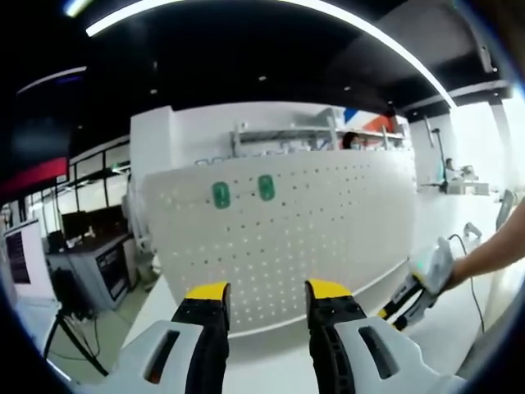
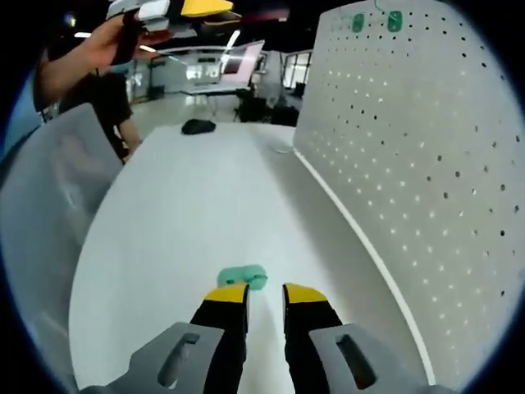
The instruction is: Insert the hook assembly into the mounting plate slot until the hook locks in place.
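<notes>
On the desk: my green hook piece lies flat on the white desk, just past the tips of my right gripper.
Where it must go: the big white board with holes stands up at the desk's far edge. Two green hooks already hang near its top.
Right fingers: they are close together, with a thin gap, and hold nothing. The hook piece sits just beyond the left tip.
Left fingers: my left gripper has its fingers wide apart and empty. It points straight at the board, held up off the desk.
Right hand pose: it is low and reaches along the desk beside the board. I see it from the left gripper view too, low on the right, with my arm behind it.
Step now, I think: getting hold of the hook piece. Nothing is in the slot yet.
What could go wrong: my right fingers look too narrow to go around the piece. If I push on, I may just shove it away across the smooth desk.
Another worry: if I grab it crooked, it may not line up with the slot and will not lock.
</notes>
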{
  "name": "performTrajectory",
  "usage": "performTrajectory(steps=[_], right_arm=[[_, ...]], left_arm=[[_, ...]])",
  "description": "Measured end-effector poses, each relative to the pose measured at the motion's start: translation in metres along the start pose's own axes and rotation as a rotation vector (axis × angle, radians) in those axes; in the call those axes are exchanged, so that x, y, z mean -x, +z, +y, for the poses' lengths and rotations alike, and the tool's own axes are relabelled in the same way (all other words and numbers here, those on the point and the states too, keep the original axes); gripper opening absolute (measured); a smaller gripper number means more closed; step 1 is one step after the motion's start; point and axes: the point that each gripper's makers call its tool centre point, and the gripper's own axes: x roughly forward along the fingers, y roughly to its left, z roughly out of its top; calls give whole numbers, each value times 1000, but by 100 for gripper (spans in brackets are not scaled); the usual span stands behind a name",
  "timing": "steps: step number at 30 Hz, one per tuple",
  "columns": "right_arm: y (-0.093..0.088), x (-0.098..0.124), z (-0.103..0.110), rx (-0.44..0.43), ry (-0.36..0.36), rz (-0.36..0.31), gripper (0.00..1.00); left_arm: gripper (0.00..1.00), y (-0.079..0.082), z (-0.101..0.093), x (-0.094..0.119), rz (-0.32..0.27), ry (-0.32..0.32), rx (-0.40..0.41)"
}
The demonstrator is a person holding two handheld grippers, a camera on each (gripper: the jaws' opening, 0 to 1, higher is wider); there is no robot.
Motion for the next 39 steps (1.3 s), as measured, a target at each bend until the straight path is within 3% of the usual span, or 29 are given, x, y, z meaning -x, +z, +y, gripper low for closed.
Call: performTrajectory(steps=[5,22,39], right_arm=[[-5,-2,-5,18,-28,28,14],[5,-6,3,15,-1,2,15],[2,-13,-3,-6,-30,13,15]], left_arm=[[38,0,0,0,2,-2,-1],[37,-2,-1,0,7,-6,1],[36,-2,-3,2,11,-16,-2]])
